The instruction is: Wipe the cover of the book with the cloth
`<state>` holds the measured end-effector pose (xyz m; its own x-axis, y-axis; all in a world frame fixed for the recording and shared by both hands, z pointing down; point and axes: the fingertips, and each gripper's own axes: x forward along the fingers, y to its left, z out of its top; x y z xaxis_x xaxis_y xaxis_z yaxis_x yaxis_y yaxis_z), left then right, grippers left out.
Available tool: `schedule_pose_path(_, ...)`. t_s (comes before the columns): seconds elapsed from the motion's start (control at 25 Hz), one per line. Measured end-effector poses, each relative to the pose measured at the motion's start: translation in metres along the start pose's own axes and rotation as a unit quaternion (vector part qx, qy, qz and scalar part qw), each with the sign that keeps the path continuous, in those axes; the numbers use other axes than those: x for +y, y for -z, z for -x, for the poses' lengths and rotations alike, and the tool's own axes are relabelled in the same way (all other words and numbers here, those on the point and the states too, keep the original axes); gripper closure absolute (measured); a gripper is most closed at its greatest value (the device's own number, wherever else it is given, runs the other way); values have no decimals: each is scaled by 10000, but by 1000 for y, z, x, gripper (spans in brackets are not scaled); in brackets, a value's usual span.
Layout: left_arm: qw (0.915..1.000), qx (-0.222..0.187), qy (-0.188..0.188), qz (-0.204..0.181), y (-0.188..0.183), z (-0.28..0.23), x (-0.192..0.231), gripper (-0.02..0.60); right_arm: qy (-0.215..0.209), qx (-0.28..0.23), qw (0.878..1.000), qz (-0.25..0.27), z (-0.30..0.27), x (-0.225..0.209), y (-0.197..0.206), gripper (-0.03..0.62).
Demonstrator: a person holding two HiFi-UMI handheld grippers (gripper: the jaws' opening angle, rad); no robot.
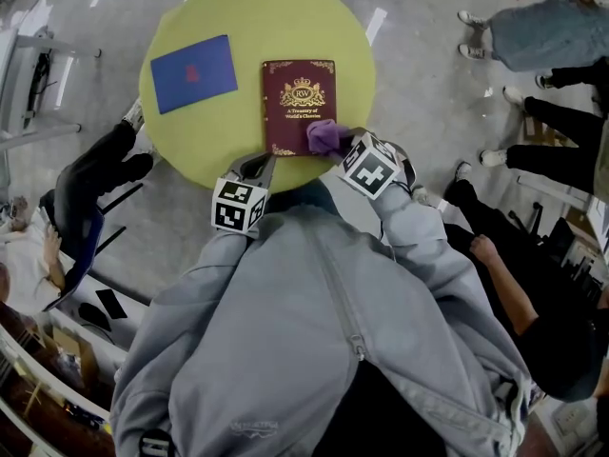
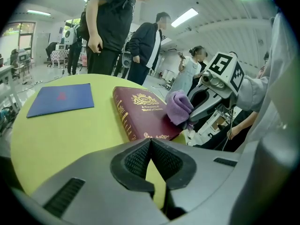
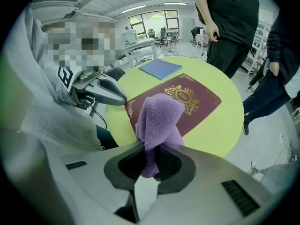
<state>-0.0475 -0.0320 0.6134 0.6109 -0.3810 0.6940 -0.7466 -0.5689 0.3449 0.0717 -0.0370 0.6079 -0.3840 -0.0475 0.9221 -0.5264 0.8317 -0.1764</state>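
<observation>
1. Maroon hardback: the book [image 1: 300, 106] lies flat on the round yellow-green table [image 1: 181, 27], close to its near edge, spine to our left.
2. The cover print is gold. We read "RW" inside a crowned crest, and under it "A Treasury of World's Classics". There are gold ornaments at the corners. The spine carries gold print too, but it is too small for us to read.
3. The purple cloth [image 1: 328, 137] sits bunched on the near right corner of the cover, touching it.
4. Right gripper [image 3: 151, 154]: jaws clamped on the cloth, which bulges out ahead of them over the book.
5. Left gripper [image 2: 150, 143]: jaws pressed together with nothing between them. It sits at the table's near edge, just beside the book's near left corner. We cannot tell if it touches the book.
6. A blue folder [image 1: 193, 72] lies flat to the left of the book, apart from it and slightly skewed. It has a small red mark in the middle that we cannot read.
7. The marker cubes [image 1: 238, 206] on both grippers show black-and-white square codes, no text.
8. Bystanders [image 2: 110, 27] stand beyond the far side of the table.
</observation>
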Motion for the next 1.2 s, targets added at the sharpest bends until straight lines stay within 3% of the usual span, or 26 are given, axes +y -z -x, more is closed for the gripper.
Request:
schedule_pose_path(0.92, 9998, 142, 64, -147, -5, 3, -6, 563, 648, 434, 9950, -622, 28, -24, 68, 526)
schedule_pose_path(1.08, 9999, 29, 29, -128, -16, 9, -4, 563, 937, 438, 9928, -601, 44, -26, 70, 526)
schedule_pose_path(1.2, 9995, -171, -16, -275, -34, 18, -5, 563, 1290, 159, 9900, -549, 67, -34, 55, 526)
